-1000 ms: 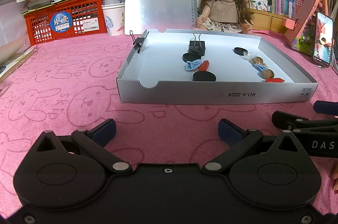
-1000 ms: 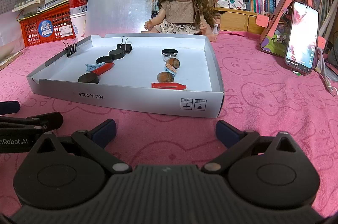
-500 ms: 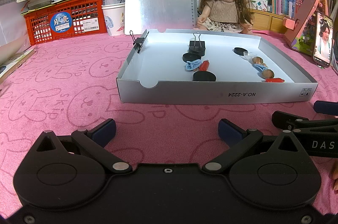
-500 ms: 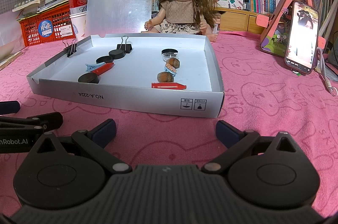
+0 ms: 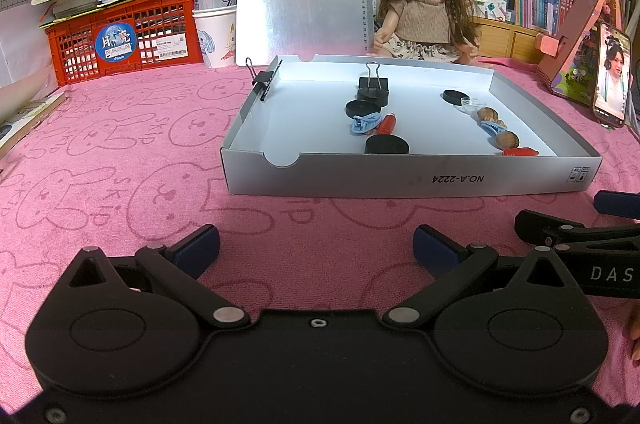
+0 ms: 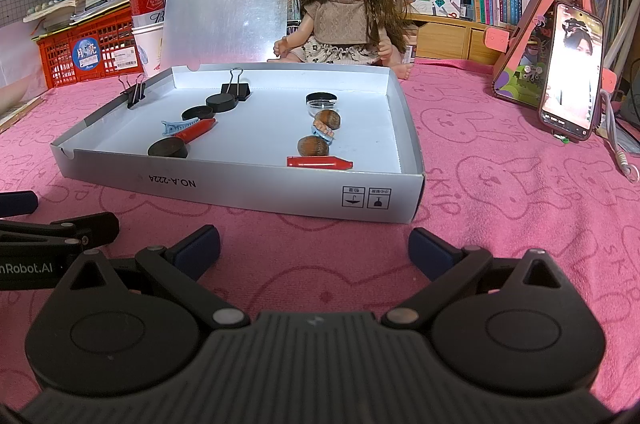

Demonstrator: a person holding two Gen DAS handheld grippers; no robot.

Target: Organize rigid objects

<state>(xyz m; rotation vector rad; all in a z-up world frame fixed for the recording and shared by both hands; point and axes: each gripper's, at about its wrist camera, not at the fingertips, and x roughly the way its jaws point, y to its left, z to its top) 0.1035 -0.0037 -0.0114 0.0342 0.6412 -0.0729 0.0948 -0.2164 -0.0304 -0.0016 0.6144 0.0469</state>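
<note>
- The pink cloth (image 5: 120, 152) with its rabbit print covers the whole table; both grippers rest low on it, side by side, short of the tray.
- The white cardboard tray (image 6: 248, 180) sits just ahead of them, shallow-walled and open-topped. It looks light and a little flexible, so I judge it would slide or buckle if nudged hard.
- The left gripper (image 5: 316, 250) has its fingers spread wide with only cloth between them; it holds nothing.
- The right gripper (image 6: 314, 248) is likewise spread wide and empty.
- The task's things lie inside the tray in two loose rows, well apart from either gripper.
- The black discs (image 6: 167, 148) look stiff, flat and smooth; they are best taken across the edge, as a top-down pinch may slip.
- The binder clip (image 5: 374, 90) stands with its wire handles up; it is hard and springy, and the black body is the safer hold.
- The red cap-like pieces (image 6: 319, 162) are thin, rigid and light; grip across the narrow width.
- The walnuts (image 6: 313, 146) are round and hard, likely to roll out of a loose pinch.
- The blue hair clip (image 5: 365, 123) is small and touches a red piece, so lifting it may drag its neighbour.
- Only the right view shows the tray's right wall from outside; only the left view shows a fingertip (image 5: 634, 338) at its right edge.
</note>
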